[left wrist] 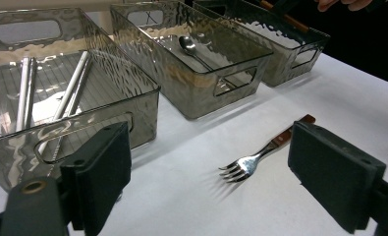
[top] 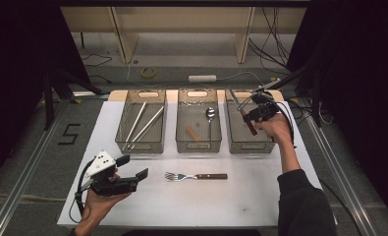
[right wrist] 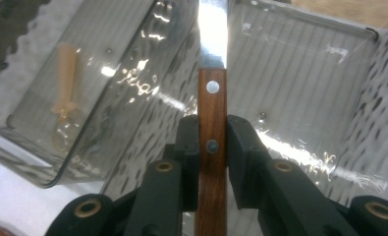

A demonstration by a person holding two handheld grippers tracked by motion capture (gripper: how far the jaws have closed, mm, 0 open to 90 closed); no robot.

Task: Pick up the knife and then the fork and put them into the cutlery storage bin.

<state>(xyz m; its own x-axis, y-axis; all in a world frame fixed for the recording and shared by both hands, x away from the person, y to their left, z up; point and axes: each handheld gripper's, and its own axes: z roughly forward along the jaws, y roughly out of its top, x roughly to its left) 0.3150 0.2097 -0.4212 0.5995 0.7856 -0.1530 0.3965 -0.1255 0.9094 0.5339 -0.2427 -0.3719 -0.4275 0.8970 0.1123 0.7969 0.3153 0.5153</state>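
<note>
Three clear smoky bins are sitting in a row along the far edge of the white bench top [top: 132, 206]. The left bin [top: 141, 145] is holding long metal chopsticks [top: 146, 124] lying lengthwise, the middle bin [top: 198, 144] is holding a metal spoon [top: 210, 115] and a short pale handle piece [top: 193, 132], and the right bin [top: 250, 146] is sitting at the far right corner. The right gripper [top: 254, 114] is hovering over the right bin, its jaws clamping narrowly on the wooden handle of a knife [top: 243, 116]; in the right gripper view the brown riveted handle of the knife [right wrist: 212, 128] is standing between the two black pads [right wrist: 240, 147], with the steel blade pointing away over the bin's ribbed floor [right wrist: 299, 83]. In the high view the knife is tilting, blade toward the far edge, above the bin's left side. A fork [top: 195, 176] with a wooden handle is lying flat near the middle of the bench, just in front of the middle bin, tines pointing toward the left edge. The left gripper [top: 132, 169] is being held low near the near-left corner, its jaws standing wide apart and holding nothing; in the left gripper view the fork [left wrist: 260, 155] is lying on the white surface between the two open pads [left wrist: 105, 172], well ahead of them.
</note>
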